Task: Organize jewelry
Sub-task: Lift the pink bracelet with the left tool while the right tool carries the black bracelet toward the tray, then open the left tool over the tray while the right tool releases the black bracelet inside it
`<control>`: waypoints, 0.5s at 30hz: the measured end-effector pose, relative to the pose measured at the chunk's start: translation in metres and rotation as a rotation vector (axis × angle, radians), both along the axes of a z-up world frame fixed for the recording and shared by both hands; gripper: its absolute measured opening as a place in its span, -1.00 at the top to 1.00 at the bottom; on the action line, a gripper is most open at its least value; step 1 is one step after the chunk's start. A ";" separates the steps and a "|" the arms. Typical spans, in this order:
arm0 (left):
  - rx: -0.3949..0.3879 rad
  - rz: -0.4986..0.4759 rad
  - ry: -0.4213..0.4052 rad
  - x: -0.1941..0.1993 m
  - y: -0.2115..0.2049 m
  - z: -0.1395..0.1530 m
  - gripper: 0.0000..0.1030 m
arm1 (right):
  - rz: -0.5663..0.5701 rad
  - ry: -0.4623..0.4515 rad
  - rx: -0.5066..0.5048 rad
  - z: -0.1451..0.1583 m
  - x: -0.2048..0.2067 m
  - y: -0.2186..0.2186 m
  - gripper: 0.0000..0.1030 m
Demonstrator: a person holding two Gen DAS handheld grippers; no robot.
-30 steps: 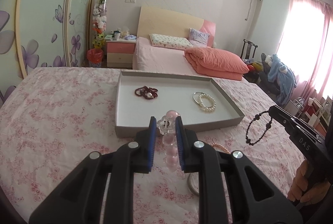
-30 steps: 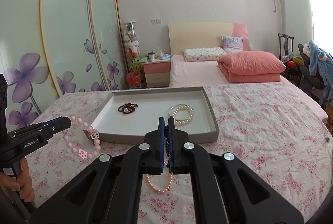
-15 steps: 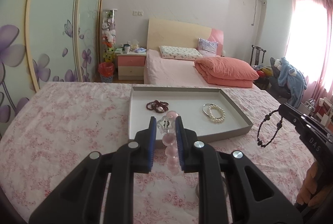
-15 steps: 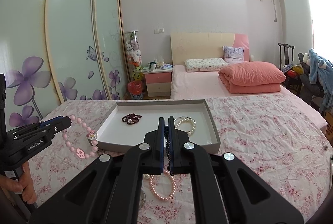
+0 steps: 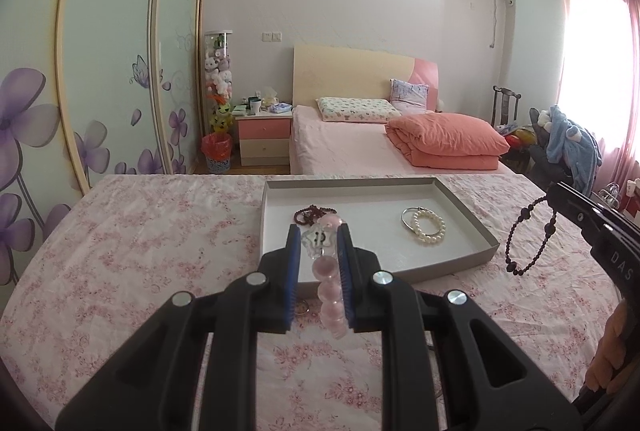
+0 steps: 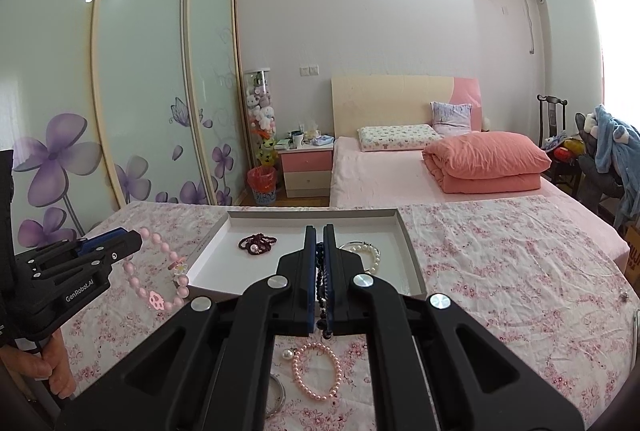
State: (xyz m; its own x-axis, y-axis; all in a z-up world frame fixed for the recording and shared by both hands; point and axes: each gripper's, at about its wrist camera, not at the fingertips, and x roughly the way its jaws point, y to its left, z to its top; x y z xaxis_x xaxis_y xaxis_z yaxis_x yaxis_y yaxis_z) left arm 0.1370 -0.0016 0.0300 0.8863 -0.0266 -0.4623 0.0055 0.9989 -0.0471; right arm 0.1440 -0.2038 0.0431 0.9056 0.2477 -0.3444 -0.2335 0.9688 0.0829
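We had two pieces in hand at once. Our left gripper (image 5: 318, 255) was closed on the pink bead bracelet (image 5: 329, 295), which hung between the blue pads just short of the grey tray (image 5: 460, 273). Our right gripper (image 6: 319, 271) was pinched all the way down on the dark bead bracelet (image 5: 530, 235), its loop dangling beside the tray's right edge.

As we judged it, the job stood roughly half done. A dark red bead bracelet (image 6: 257, 243) and a pearl bracelet with a silver bangle (image 5: 425, 227) already lay in the tray. Two pieces were in the air, not yet set down. On the flowered cloth (image 6: 500, 271) near us, a pink pearl bracelet (image 6: 316, 371), a loose pearl (image 6: 287, 353) and a metal ring (image 6: 278, 397) (only partly seen under the gripper) still waited.

For writing, the left gripper's side read "GenRobot.AI" in white, and the right gripper's body showed "DAS". Nothing else was legible to us.
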 end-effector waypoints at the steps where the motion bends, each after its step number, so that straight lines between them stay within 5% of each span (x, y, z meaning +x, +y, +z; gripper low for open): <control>1: 0.000 0.000 -0.001 0.000 0.000 0.000 0.63 | 0.001 0.000 -0.001 0.000 0.000 0.000 0.91; 15: -0.004 0.000 -0.007 0.026 0.004 0.014 0.63 | -0.015 -0.032 0.006 0.013 0.028 0.003 0.91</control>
